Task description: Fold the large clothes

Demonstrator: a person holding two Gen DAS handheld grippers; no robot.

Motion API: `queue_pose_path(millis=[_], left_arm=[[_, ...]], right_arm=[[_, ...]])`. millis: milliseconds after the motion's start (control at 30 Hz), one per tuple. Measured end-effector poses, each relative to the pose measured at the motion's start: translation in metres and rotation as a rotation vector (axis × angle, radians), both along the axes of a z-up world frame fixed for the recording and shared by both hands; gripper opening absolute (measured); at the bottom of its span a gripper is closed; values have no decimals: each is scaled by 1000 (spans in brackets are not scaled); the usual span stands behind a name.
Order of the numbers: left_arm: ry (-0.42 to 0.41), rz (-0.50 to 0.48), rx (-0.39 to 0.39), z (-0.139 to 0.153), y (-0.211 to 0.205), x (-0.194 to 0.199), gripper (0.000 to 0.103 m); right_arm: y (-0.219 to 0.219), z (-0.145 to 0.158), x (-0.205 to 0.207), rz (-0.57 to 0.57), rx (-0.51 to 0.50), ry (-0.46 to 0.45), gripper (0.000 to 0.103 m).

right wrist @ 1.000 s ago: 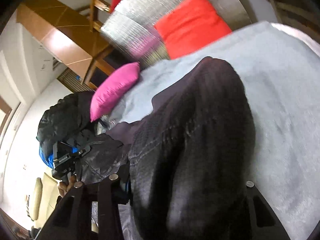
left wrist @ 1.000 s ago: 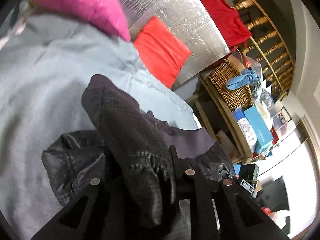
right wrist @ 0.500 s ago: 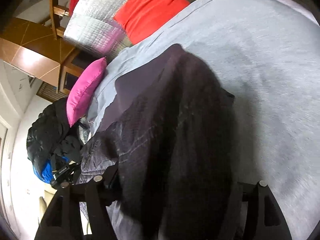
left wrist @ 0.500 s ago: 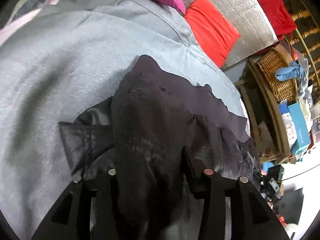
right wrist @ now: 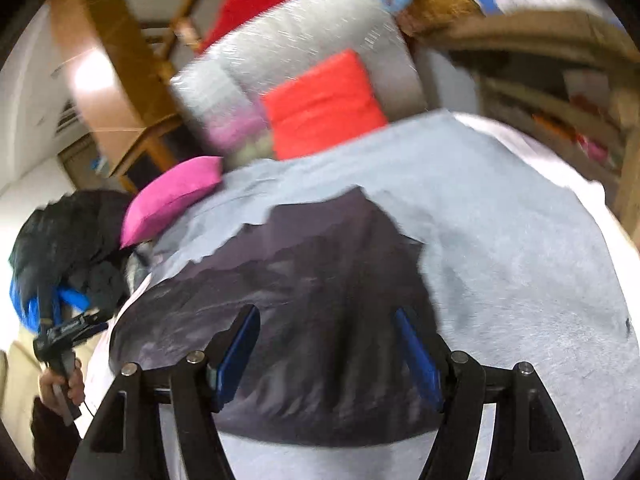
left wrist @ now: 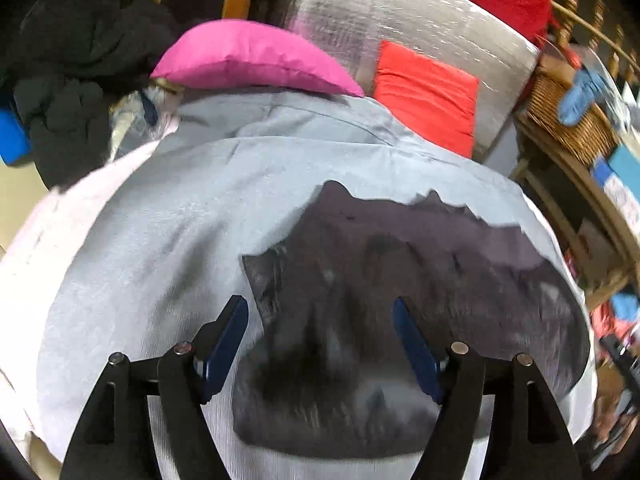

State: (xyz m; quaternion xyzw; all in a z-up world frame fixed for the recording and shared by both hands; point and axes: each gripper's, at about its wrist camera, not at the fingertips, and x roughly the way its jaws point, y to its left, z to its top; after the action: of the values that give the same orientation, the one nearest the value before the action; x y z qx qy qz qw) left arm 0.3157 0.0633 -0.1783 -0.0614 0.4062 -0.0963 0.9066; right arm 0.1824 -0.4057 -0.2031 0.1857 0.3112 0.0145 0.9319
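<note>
A dark, crumpled garment [left wrist: 400, 280] lies folded over on the light grey bed cover [left wrist: 160, 240]. My left gripper [left wrist: 320, 308] hovers above its near edge, jaws opening, blue pads clear of the cloth and holding nothing. In the right wrist view the same garment [right wrist: 320, 264] spreads across the cover [right wrist: 500, 240]. My right gripper [right wrist: 326, 314] stands open over it, its pads apart from the fabric. At the left edge of that view a hand holds the left gripper [right wrist: 60, 340].
At the head of the bed are a pink pillow [left wrist: 256, 56], a red cushion [left wrist: 428, 92] and a silver foil panel [left wrist: 400, 12]. A heap of black coats [left wrist: 72, 60] sits at the far left. A wicker basket [left wrist: 568, 112] and wooden shelves line the right.
Both grippers let go of the dark garment and opened. They drew back and tipped up, so the garment now lies flat on the cover instead of hanging from the jaws.
</note>
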Motion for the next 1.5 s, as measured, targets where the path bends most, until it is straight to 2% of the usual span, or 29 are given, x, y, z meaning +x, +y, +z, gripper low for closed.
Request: queue_pose_path(millis=[67,133,200,233,267,333,467,533,667,733,833,1033,1133,1200,1233,1333,1500], left_arm=[[-10,-5,67,-4,-11,-15,76],[17,0,123,-15,-19,-21,76],[52,21,179,-35,-25,-15,79],[64,31,204,-42,-26,-12,87],[76,40,217,-49,-27,-10,92],[77,59,209,-49,-25,-10,93],[79,108,232,-42,-25,-24,93],[49,139,281,-34,-31,-39,93],[25,178,456,-20,-56,-69,93],[-29,175,485,-10,-66,-87,93],[-95,155,419,13,-71,-116,93],[-245,173,336,73,-73,-169,93],[-315,194,308,102,-72,-190,95],[-349,194,282,118,-72,-205,98],[-361,193,269,124,-72,-211,98],[-385,194,225,140,-69,-229,99],[-392,201,177,152,-65,-254,99]], right_arm=[[24,1,-5,27,-35,-20,72],[40,-6,-5,60,-66,8,72],[45,-23,5,55,-69,82,72],[43,-34,11,55,-46,131,72],[42,-46,18,51,-32,192,72],[42,-54,24,43,-49,219,72],[52,-38,13,40,-76,221,73],[56,-26,2,44,-81,195,73],[61,1,-25,34,-102,129,73],[67,15,-39,26,-106,97,73],[79,31,-56,15,-149,55,73],[95,68,-98,-32,-217,-26,73],[101,91,-121,-63,-249,-101,76],[108,108,-138,-96,-291,-163,83],[110,114,-144,-106,-303,-183,88],[119,133,-166,-128,-349,-246,90],[129,146,-185,-174,-396,-237,90]])
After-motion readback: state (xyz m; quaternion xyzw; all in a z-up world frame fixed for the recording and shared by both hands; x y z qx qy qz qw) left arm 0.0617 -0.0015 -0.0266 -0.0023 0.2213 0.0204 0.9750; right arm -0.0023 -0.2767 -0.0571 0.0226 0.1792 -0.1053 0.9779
